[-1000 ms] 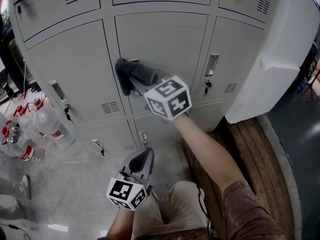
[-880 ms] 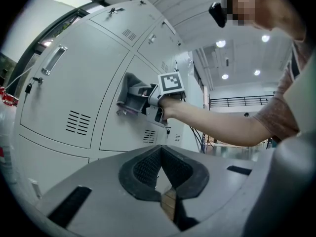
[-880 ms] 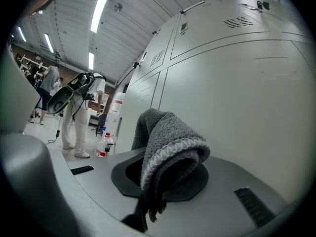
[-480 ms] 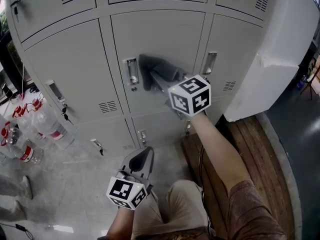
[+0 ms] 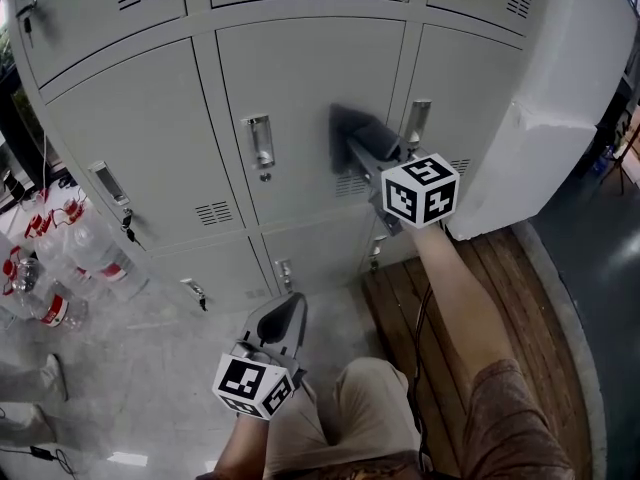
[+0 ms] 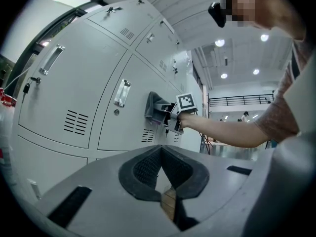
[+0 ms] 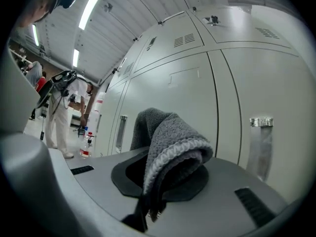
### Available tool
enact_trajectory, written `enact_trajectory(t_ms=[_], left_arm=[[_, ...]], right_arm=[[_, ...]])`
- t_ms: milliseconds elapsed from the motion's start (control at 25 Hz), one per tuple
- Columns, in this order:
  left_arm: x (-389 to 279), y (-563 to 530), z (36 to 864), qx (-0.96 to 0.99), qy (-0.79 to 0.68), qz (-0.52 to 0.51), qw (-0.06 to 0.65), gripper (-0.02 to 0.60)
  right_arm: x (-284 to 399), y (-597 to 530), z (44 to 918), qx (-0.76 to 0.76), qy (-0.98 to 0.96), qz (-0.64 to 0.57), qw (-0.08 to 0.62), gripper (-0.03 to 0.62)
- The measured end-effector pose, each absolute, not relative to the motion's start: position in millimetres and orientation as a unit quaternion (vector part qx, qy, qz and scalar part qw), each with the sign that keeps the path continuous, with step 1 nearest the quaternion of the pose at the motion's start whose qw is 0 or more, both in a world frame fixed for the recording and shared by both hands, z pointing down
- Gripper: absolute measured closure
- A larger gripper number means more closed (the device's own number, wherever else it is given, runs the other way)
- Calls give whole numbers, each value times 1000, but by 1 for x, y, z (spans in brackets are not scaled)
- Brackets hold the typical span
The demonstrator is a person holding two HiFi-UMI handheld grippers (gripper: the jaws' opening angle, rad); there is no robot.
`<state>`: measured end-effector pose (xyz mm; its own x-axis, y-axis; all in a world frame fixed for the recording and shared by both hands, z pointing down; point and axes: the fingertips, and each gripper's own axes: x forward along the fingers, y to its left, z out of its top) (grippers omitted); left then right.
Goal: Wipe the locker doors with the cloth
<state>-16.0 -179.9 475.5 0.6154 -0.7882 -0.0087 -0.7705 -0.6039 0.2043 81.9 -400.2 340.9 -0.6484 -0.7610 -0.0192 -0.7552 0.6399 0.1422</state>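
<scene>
A grey cloth [image 5: 352,134] is pressed against the right side of the middle locker door [image 5: 300,78], close to the seam with the neighbouring door. My right gripper [image 5: 362,158] is shut on it, arm stretched forward. In the right gripper view the cloth [image 7: 170,138] bulges out from between the jaws, with the door [image 7: 192,95] just behind. My left gripper [image 5: 284,316] hangs low near the person's knee, shut and empty, away from the lockers. In the left gripper view its jaws [image 6: 161,158] meet, and the cloth [image 6: 153,105] shows far ahead on the door.
The middle door's handle [image 5: 261,142] lies left of the cloth and the right door's handle [image 5: 417,124] just right of it. Water bottles [image 5: 75,258] lie on the floor at left. A wooden platform [image 5: 500,288] and a white pillar [image 5: 560,108] stand at right.
My right gripper has slid the cloth rightward across the middle door, from beside its handle to the door's right edge. The left gripper has stayed still.
</scene>
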Motion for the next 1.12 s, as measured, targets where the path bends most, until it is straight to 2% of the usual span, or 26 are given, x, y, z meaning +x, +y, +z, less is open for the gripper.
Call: enact_trajectory(t_ms=[440,640,880,1120], left_arm=[[-19,-178,476,893,-438,-48,90,588],[-21,-177,477,892,-440,-48,90,588],[-24,-176,480,892,-440,-49,94,588],[-24,-175,481,892,-439,-48,95,588]], right_arm=[[145,-411,350,478,-876,-61,27,556],[160,-408,352,509,-859,-54,3,556],[141,-387,351,483,-874,-48,-25,556],[83,-363,372,420,-906,-55,-14,556]])
